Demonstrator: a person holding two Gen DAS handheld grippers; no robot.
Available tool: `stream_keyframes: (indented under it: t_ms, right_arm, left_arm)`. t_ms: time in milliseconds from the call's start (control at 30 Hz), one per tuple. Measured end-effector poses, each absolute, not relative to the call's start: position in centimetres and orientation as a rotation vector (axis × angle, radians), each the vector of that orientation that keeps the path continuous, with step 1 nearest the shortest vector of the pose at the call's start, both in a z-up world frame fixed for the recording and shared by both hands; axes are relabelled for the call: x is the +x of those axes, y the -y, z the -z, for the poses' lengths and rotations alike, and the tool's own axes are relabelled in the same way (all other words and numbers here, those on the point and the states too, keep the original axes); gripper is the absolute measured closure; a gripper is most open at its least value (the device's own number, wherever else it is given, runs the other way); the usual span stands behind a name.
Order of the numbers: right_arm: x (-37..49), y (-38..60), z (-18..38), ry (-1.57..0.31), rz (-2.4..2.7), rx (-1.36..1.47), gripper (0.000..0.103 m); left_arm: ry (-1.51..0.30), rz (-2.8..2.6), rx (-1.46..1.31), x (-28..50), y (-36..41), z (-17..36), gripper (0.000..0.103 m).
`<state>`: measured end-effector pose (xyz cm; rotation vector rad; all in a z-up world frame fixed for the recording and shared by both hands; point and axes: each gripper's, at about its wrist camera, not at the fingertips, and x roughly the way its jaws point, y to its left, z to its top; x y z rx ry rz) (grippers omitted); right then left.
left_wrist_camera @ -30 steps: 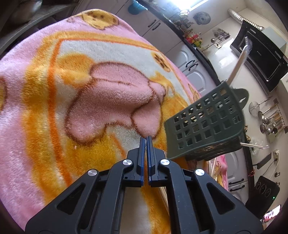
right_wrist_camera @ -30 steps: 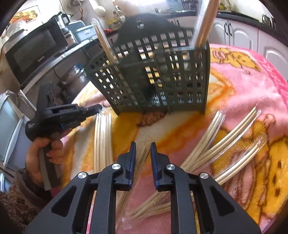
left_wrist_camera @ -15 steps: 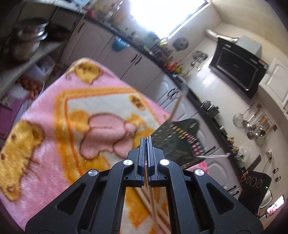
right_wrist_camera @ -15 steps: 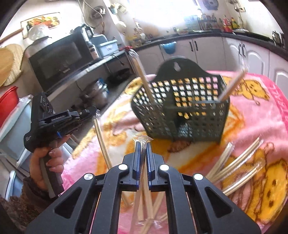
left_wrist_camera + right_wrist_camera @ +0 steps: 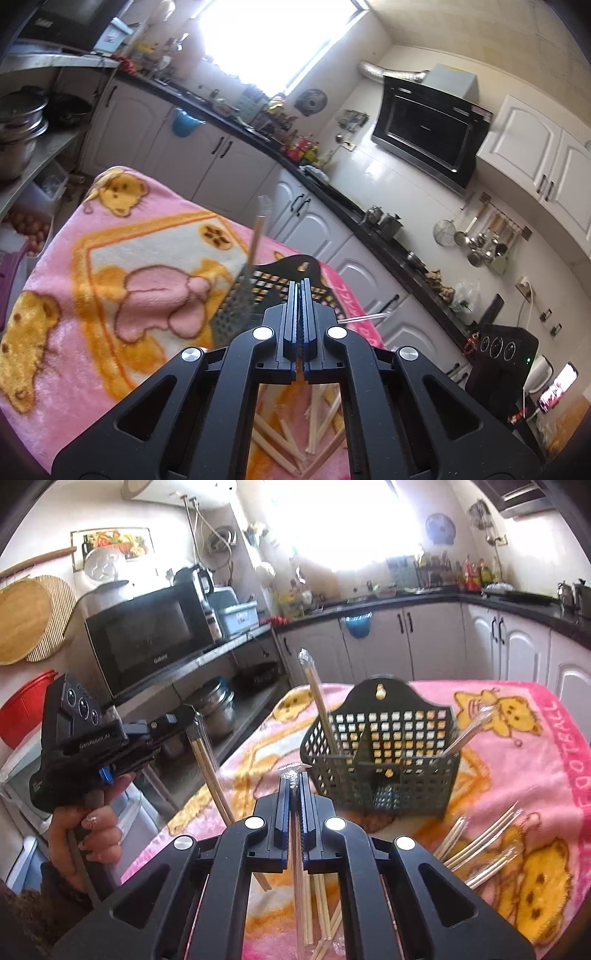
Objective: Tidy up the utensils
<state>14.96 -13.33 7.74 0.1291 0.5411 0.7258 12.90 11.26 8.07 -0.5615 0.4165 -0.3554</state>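
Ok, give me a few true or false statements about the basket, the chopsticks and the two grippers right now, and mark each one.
1. The basket already has chopsticks standing in it. True.
2. The right gripper has its jaws wide open and empty. False: they are shut on a wrapped pair of chopsticks.
3. The left gripper holds a wrapped pair. True.
4. No chopsticks remain on the blanket. False: several loose chopsticks lie there, beside the basket.
5. The basket lies tipped on its side. False: it stands upright.
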Motion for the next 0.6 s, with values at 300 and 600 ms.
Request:
stream_keyframes:
  t_ms: [300, 600]
  right_arm:
    - [13.9, 16.2, -9.6, -0.458, -0.661, 0.167, 0.098]
    - [13.3, 18.3, -10.4, -0.405, -0.620, 0.187, 0.098]
  left_arm:
    - [-0.396, 0.425, -0.518, 12.7, -8.6, -9.5, 0.103]
    - [-0.378, 0.470, -0.483, 13.3, -6.8, -11.1, 0.103]
